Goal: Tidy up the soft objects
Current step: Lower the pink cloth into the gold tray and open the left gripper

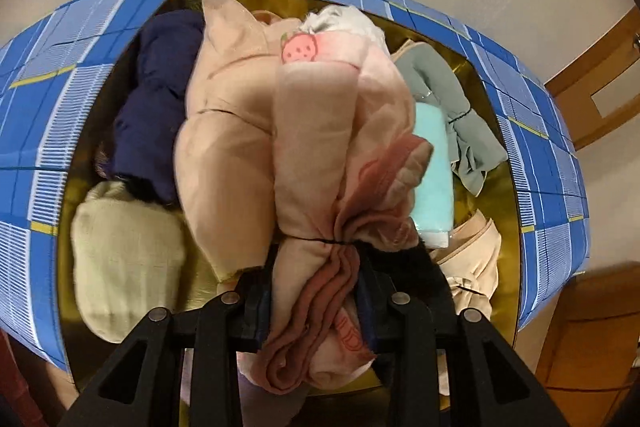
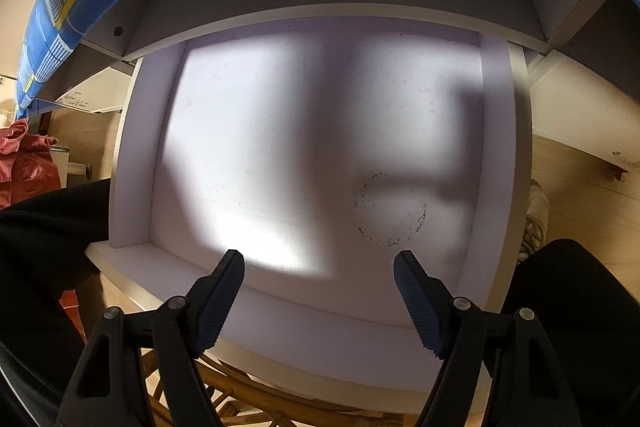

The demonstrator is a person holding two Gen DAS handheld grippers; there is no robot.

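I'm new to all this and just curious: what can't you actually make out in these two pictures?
- Left wrist view: the pink bundle in the left gripper hides the middle of the blue checked bin.
- Same view: the beige cloth is partly covered.
- Right wrist view: the white drawer runs under the shelf; its back is unseen.

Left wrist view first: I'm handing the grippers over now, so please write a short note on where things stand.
Left gripper: shut on a pink bundle tied with a black band, held over the blue plaid bin.
Right gripper: open, holding nothing, above a white drawer with nothing showing in it.
Done: in the bin lie a navy bundle, cream bundle, mint cloth and grey-green bundle.
Left: the pink bundle is not yet released.
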